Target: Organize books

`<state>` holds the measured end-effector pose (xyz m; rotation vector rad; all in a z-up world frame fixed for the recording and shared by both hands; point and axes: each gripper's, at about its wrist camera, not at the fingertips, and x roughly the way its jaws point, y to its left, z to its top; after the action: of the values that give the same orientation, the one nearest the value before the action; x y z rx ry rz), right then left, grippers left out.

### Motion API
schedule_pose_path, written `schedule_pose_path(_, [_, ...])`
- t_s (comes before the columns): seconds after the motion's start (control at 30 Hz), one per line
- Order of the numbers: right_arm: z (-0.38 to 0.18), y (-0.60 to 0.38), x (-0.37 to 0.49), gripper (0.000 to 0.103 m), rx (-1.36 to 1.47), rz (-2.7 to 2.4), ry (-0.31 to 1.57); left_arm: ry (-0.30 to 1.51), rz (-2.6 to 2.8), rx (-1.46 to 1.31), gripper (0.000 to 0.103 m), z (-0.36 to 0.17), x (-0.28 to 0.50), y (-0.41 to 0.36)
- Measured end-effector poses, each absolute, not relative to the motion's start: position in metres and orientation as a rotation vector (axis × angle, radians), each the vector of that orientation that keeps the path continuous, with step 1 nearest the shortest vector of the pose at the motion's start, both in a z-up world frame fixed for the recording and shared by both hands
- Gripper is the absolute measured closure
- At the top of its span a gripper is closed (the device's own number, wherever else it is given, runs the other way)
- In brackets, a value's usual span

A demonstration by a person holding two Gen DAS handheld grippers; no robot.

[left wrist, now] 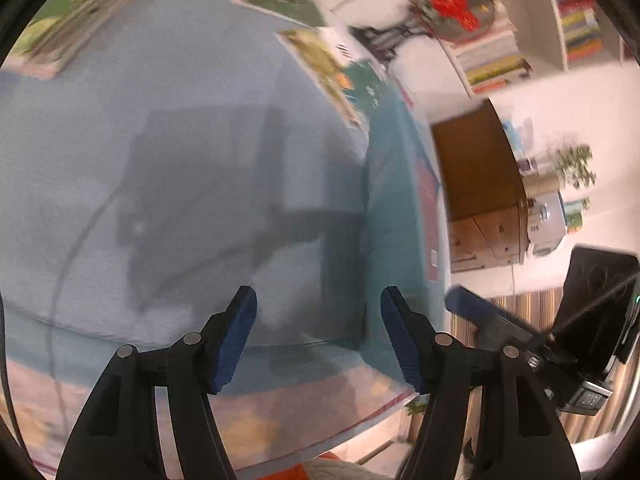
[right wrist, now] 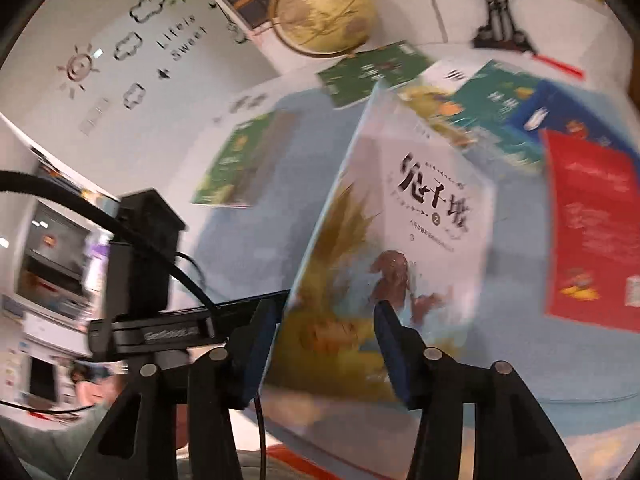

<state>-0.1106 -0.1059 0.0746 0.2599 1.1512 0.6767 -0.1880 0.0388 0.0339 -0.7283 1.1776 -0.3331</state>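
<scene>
My right tool [right wrist: 326,344] seems clamped on the pale book's [right wrist: 404,216] lower edge, thin, floppy, best pinched near its spine; left tool [left wrist: 318,340] gapes empty.

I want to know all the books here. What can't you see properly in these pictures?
- White book, right wrist view: bottom edge hidden behind the right gripper; grip unclear.
- Red book, same view: text blurred.
- Shelf books, left wrist view: too small and blurred.
- Left gripper: open, holding nothing.
</scene>
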Motion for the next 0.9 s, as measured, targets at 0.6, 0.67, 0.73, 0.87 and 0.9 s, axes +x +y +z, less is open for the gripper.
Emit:
schedule_pose_path(0.6, [-0.031,-0.154,-0.12,0.068,0.355,0.221,1.233,1.307,-0.38,-0.565,0.038,0.001,-0.194,0.033])
schedule_pose_path(0.67, [-0.029,-0.147,-0.123,0.068,0.343,0.241,1.238,1.306,-0.389,-0.55,0.038,0.002,-0.192,0.028])
schedule_pose_path(0.73, [-0.029,-0.142,-0.128,0.067,0.384,0.292,1.248,1.302,-0.386,-0.496,0.038,0.003,-0.192,0.022])
schedule_pose_path(0.87, [-0.029,-0.142,-0.136,0.067,0.388,0.283,1.236,1.297,-0.451,-0.403,0.038,0.006,-0.191,0.017])
schedule_pose_path(0.9, [-0.032,-0.146,-0.138,0.067,0.412,0.275,1.239,1.292,-0.473,-0.428,0.038,0.008,-0.192,0.019])
